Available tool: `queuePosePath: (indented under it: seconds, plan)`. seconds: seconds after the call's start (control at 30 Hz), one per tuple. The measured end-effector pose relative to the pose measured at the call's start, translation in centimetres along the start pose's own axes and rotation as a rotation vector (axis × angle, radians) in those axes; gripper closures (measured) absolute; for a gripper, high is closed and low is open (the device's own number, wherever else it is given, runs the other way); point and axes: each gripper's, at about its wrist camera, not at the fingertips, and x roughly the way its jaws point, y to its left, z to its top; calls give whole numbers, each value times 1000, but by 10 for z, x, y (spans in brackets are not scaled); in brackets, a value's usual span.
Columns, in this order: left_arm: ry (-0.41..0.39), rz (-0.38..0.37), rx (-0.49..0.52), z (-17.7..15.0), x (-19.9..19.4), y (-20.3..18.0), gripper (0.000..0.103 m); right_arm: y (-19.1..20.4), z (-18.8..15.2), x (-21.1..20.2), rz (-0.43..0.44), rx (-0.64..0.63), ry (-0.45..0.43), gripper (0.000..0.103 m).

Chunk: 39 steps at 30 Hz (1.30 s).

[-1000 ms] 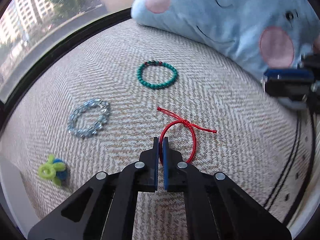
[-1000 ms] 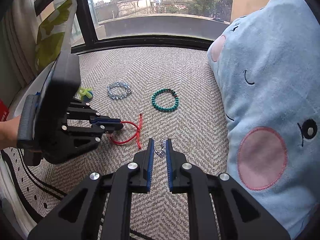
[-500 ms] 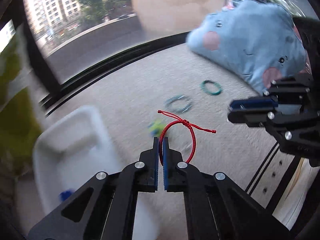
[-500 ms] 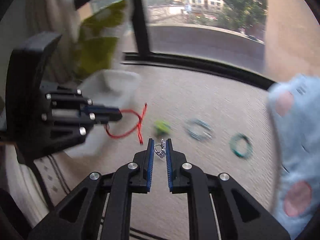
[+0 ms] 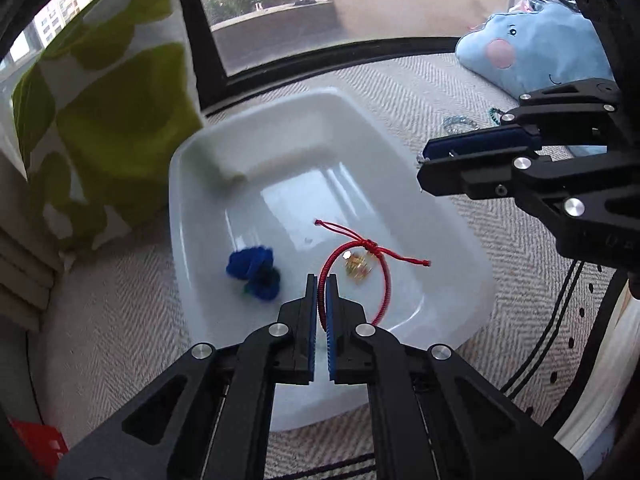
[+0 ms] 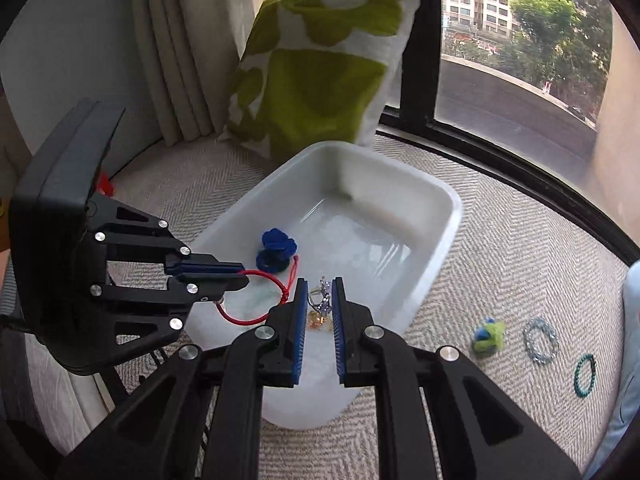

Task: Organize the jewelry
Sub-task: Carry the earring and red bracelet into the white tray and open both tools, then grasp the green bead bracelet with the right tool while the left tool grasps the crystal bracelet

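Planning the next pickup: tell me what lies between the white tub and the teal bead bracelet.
In the right wrist view, between white tub and teal bead bracelet: a green-blue fuzzy ornament, then a pale blue bracelet.

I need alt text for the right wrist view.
Right gripper, its jaws opening around a small silver piece, hangs over a white tub. Beside it, the left gripper pinches a red cord bracelet.

- Herringbone cushion (image 6: 500,264), window along its far edge.
- White tray (image 6: 440,248), green-patterned pillow (image 6: 320,80) behind.
- Green-blue ornament (image 6: 489,335), pale-blue bracelet (image 6: 541,345), teal bracelet (image 6: 585,375).
- Blue plush pillow (image 5: 536,56).
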Motion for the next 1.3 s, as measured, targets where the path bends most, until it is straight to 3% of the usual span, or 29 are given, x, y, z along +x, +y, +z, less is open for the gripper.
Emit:
queuePosePath:
  seconds: [0.03, 0.07, 0.17, 0.23, 0.4, 0.67, 0.9, 1.17, 1.3]
  plan:
    - [11, -14, -2, -2, 1, 2, 95, 2, 1, 2, -8, 1, -1, 70]
    - [20, -21, 1, -3, 2, 2, 89, 2, 2, 3, -1, 10, -4, 64]
    - [27, -16, 32, -4, 5, -4, 78, 0, 1, 1, -3, 24, -14, 63]
    - [30, -19, 30, -1, 6, -6, 64, -5, 0, 0, -4, 35, -19, 63]
    - [-75, -41, 63, 15, -9, -29, 64, -52, -6, -24, -66, 101, -67, 63]
    - [-162, -136, 160, 81, 10, -111, 64, -175, -52, -49, -319, 189, -1, 63]
    - [-147, -191, 159, 145, 77, -169, 64, -261, -103, -49, -444, 267, 71, 63]
    - [-66, -119, 122, 198, 166, -190, 64, -314, -134, -27, -449, 277, 101, 63]
    - [-28, -95, 117, 207, 191, -191, 64, -324, -140, -14, -430, 268, 108, 63]
